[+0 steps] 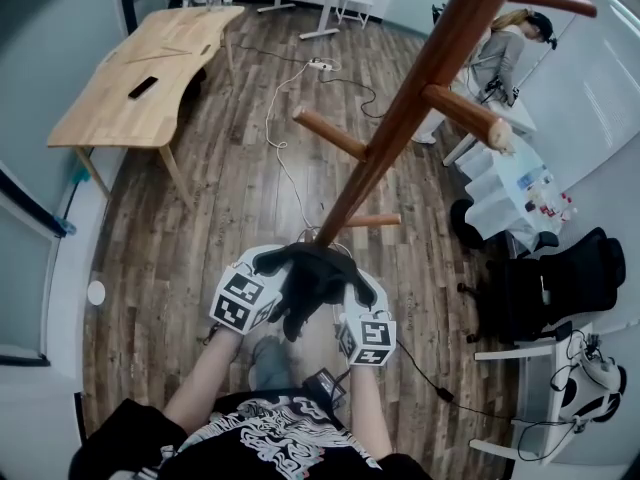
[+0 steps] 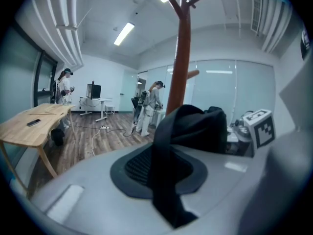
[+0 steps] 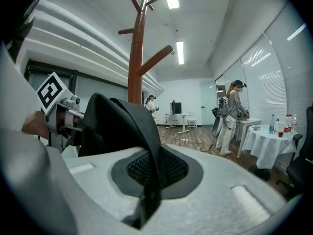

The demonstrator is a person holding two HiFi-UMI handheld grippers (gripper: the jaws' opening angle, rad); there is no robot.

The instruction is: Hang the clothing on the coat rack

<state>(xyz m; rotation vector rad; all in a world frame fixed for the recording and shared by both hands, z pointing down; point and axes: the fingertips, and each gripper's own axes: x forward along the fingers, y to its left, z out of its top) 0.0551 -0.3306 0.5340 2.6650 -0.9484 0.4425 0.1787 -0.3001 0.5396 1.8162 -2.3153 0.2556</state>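
Observation:
A black garment (image 1: 310,280) hangs bunched between my two grippers, low in front of the person's body. My left gripper (image 1: 272,278) is shut on a fold of it, and the cloth (image 2: 190,131) runs across its pad and out past the jaws. My right gripper (image 1: 345,298) is shut on another fold (image 3: 122,126). The brown wooden coat rack (image 1: 400,118) rises just beyond the grippers, with bare pegs (image 1: 330,133) sticking out at several heights. Its pole (image 2: 183,58) stands right behind the garment, and its forked top (image 3: 139,6) shows overhead. Each gripper sees the other's marker cube (image 2: 258,127) (image 3: 51,94).
A light wooden table (image 1: 140,68) stands at the far left with a dark phone on it. A white cable (image 1: 280,138) trails over the wood floor. To the right are a standing person (image 1: 500,53), a white-clothed table with bottles (image 1: 520,183) and a black office chair (image 1: 560,278).

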